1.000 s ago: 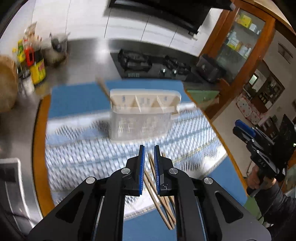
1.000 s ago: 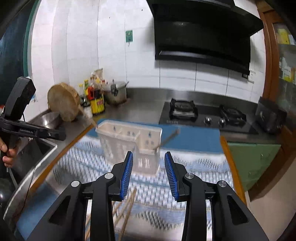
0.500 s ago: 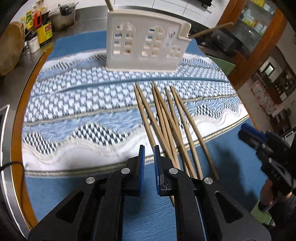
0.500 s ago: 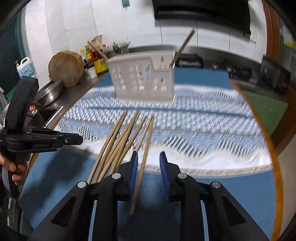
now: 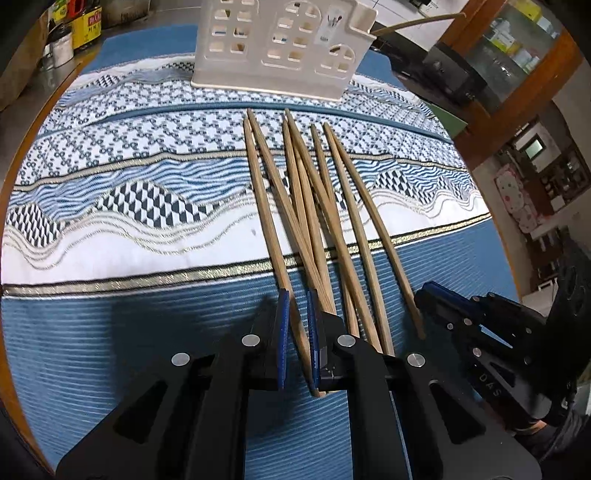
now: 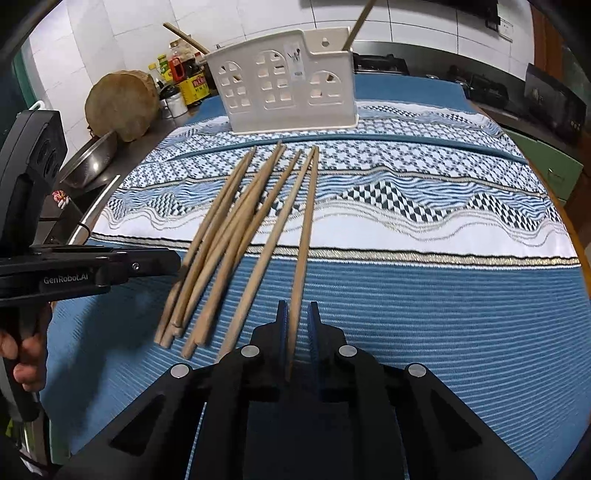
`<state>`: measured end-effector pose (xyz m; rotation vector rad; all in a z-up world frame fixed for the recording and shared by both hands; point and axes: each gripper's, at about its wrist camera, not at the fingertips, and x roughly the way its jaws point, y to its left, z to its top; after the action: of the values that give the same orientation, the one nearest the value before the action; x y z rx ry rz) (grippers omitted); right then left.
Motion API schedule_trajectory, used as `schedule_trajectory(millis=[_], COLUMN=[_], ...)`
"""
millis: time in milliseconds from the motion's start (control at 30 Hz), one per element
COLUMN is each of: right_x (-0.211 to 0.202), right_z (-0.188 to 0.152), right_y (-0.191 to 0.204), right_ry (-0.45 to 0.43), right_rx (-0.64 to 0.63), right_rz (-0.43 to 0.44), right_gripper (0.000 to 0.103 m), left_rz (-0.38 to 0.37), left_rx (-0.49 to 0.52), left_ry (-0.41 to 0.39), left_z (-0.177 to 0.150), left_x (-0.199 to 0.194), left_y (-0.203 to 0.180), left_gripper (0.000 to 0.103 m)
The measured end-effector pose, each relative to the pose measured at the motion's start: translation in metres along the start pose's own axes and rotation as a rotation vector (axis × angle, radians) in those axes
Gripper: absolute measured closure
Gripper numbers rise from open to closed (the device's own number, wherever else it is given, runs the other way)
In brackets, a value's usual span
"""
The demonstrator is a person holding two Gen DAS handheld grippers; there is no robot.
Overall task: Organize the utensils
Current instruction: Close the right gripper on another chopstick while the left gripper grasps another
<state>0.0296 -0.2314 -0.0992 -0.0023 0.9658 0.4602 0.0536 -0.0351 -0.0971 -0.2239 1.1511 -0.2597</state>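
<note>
Several wooden chopsticks (image 5: 314,206) lie fanned on a blue and white patterned mat (image 5: 147,314), in front of a white plastic utensil holder (image 5: 280,48) with a chopstick (image 5: 417,22) leaning out of it. My left gripper (image 5: 295,295) is shut low over the near end of the leftmost chopstick (image 5: 264,206), which shows in the narrow gap between the pads. My right gripper (image 6: 297,306) is closing its jaws onto the rightmost chopstick (image 6: 306,229), which runs between its blue pads. The holder (image 6: 284,81) has a chopstick sticking out at each end.
A round wooden block (image 6: 120,105), sauce bottles (image 6: 184,77) and a metal bowl (image 6: 88,162) crowd the counter to the left. A stove (image 6: 380,62) lies behind the holder. A person's hand (image 6: 22,354) grips the left gripper's handle.
Both grippers have dropped from above the table to the near ends of the chopsticks. The right gripper's jaws narrowed from wide apart to close around one chopstick. The left jaws kept shut.
</note>
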Motion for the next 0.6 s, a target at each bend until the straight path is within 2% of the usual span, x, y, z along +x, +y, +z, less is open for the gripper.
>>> schedule_trajectory(millis=[133, 600], right_x=[0.001, 0.004], right_z=[-0.003, -0.009], right_y=[-0.001, 0.004], right_ry=[0.006, 0.022], right_rx=[0.005, 0.0], right_rz=[0.0, 0.005], right_gripper=[0.096, 0.094], left_rz=[0.03, 0.115], left_rx=[-0.005, -0.065], left_ry=[0.009, -0.024], left_z=[-0.004, -0.008], left_x=[0.009, 0.012], left_y=[-0.002, -0.002], left_gripper=[0.093, 0.09])
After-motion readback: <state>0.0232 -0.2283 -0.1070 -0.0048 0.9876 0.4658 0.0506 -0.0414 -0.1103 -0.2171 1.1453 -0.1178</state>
